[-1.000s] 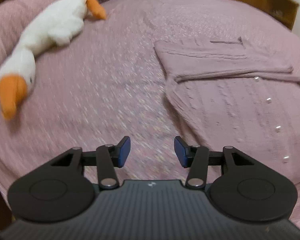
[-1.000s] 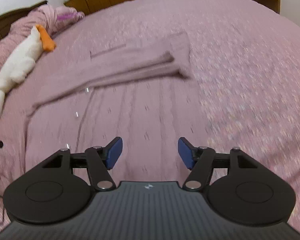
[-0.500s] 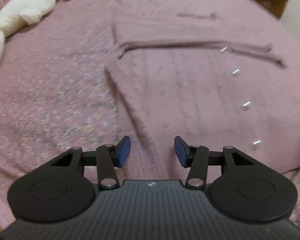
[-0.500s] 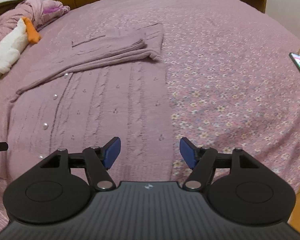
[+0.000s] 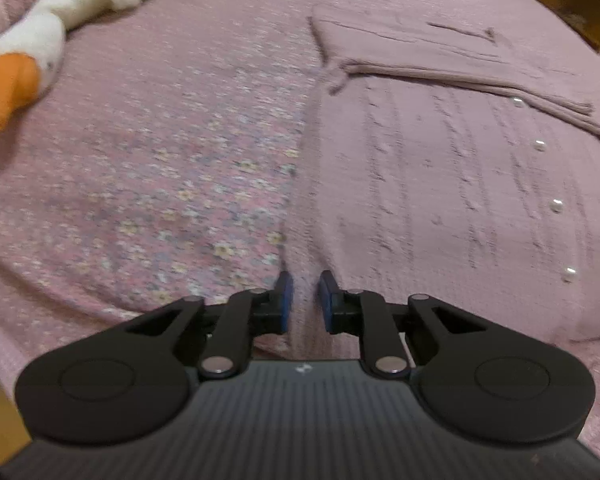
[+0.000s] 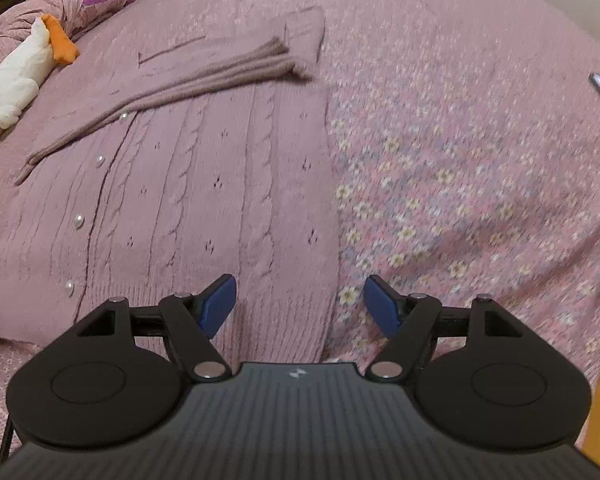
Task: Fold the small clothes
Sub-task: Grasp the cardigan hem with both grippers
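Mauve cable-knit cardigan with pearl buttons [image 5: 440, 200] spread flat on the pink flowered bedspread [image 5: 160, 180], hem toward the near edge of the bed, collar toward the far edge. Both long sleeves [image 5: 460, 84] already laid across the chest. White plush goose with orange beak [image 5: 80, 8] well apart, toward the far left corner of the bed.

Step in hand, by the look of it: taking hold of the hem corners for the bottom-to-top fold.

Left gripper [image 5: 303, 294] low over the cardigan's left hem corner, jaws narrow, just been closing, with the knit's side edge running up between the blue pads; cannot tell whether they pinch it yet. Right gripper [image 6: 300, 300] above the right hem corner, jaws wide, just been opening, nothing clamped, the cardigan's right edge lying on the bed beneath the gap.

Next move calls for dropping the right gripper onto its corner, closing on the knit alone and not the bedspread under it, then raising both corners together and carrying the hem up to the collar.
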Available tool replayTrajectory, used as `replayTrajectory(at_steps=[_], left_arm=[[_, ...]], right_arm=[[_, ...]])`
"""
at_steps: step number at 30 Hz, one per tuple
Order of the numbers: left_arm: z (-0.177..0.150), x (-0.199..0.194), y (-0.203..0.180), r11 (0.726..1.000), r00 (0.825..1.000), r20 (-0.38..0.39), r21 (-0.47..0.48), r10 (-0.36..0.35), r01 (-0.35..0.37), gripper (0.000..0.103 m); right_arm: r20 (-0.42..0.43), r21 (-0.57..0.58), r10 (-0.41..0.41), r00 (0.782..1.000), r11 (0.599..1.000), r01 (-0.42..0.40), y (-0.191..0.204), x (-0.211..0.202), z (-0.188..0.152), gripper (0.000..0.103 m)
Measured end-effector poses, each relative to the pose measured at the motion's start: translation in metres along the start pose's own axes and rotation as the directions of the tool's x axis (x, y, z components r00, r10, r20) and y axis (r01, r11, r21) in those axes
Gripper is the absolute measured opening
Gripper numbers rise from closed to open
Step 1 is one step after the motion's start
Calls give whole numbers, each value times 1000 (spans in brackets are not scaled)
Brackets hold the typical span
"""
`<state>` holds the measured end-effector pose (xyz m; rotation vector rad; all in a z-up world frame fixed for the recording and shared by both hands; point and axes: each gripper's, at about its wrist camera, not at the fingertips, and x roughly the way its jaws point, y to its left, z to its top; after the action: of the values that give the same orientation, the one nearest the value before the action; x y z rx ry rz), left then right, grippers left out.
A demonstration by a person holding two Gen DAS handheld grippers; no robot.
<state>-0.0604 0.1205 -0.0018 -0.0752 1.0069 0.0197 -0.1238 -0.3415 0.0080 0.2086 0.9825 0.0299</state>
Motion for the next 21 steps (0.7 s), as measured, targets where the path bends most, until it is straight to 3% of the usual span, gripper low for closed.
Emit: replayTrajectory(at_steps=[5,10,16,19,20,21], left_arm=[[-4,1,-2,996,996,-9,-28,-87,87,48],[-6,2,-10,991,991,-30,36,-130,131,48],[1,13,-23,992,999,-29,118,-45,48,51],[2,13,-22,993,999,-25,106,-48,50,50],[2,13,-22,994,999,-22,99,-50,52,48],[1,12,-22,993,998,-17,102,-55,57,36]], right_arm=[[-36,8,36,999,999,-36,0,7,-5,79],[-77,-2,66,995,998,-67,0,8,-11,80],[-85,-39,83,993,995,-87,2,14,-17,90],[-71,-106,48,996,993,-55,12,13,-22,81],[-63,-123,35,997,991,-43,14,12,-24,69],[-56,-139,27,998,990,-34,17,10,-25,54]])
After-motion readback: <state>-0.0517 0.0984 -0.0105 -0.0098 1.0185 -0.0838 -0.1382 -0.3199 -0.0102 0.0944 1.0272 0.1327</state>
